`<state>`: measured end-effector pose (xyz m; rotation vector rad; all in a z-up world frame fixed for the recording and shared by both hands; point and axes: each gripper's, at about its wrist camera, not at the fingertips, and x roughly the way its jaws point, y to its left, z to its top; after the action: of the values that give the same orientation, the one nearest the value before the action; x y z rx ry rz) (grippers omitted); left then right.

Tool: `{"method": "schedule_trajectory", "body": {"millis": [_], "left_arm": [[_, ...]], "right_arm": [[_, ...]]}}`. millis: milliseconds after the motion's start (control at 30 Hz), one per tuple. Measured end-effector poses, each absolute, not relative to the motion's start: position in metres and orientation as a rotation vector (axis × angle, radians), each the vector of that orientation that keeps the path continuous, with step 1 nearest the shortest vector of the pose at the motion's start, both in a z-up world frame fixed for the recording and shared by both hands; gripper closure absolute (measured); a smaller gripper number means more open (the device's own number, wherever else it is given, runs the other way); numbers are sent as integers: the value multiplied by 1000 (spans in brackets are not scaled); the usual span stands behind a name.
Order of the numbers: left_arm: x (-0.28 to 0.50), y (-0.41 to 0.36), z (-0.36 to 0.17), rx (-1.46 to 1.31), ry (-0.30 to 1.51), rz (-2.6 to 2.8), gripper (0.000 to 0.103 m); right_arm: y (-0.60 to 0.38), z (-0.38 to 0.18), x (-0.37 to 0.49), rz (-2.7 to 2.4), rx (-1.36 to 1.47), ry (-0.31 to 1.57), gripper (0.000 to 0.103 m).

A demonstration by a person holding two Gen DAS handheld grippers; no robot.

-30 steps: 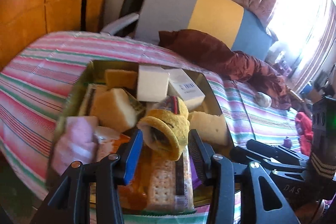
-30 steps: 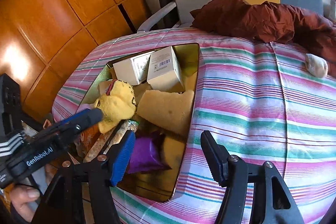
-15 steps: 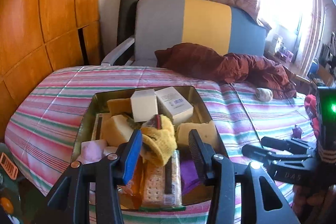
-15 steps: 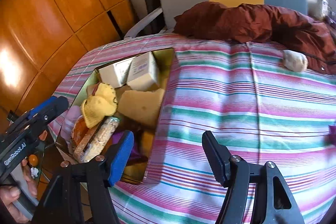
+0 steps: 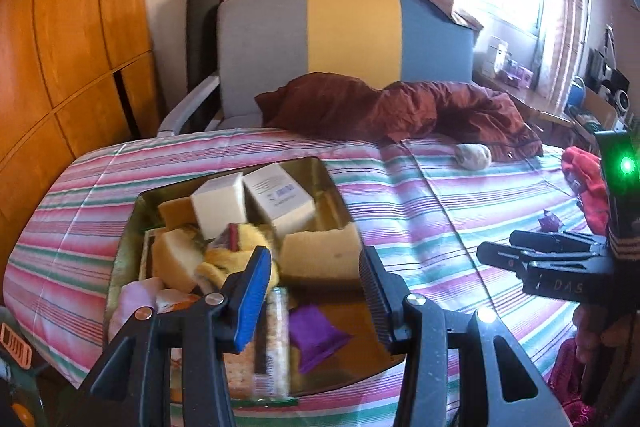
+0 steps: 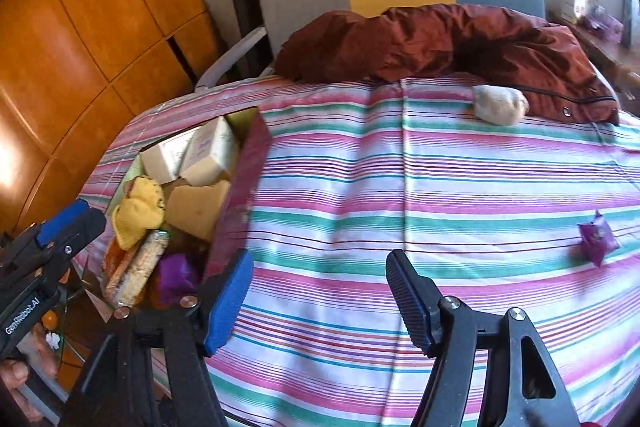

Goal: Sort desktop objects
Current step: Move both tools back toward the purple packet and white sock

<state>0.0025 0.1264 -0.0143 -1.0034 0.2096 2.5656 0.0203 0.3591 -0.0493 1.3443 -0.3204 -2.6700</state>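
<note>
A gold metal tray on the striped cloth holds white boxes, yellow sponges, a yellow knitted item, a cracker pack and a purple packet. My left gripper is open and empty, hovering over the tray's near end. My right gripper is open and empty above the bare cloth to the right of the tray. A second purple packet lies on the cloth at the far right. A pale rolled sock lies near the back.
A dark red jacket is heaped at the far edge of the table before a grey, yellow and blue chair. Wooden panels stand at left. Red cloth lies at the right edge.
Both grippers have pulled back and up from the tray. The left one has let go of the yellow knitted item, which now lies in the tray. The right gripper has swung right over the cloth.
</note>
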Motion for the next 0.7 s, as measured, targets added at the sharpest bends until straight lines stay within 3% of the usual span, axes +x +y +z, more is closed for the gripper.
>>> {"method": "schedule_trajectory", "body": {"millis": [700], "left_arm": [[9, 201, -20, -969, 330, 2394, 57]], "right_arm": [[503, -45, 40, -2880, 1478, -447, 33]]}}
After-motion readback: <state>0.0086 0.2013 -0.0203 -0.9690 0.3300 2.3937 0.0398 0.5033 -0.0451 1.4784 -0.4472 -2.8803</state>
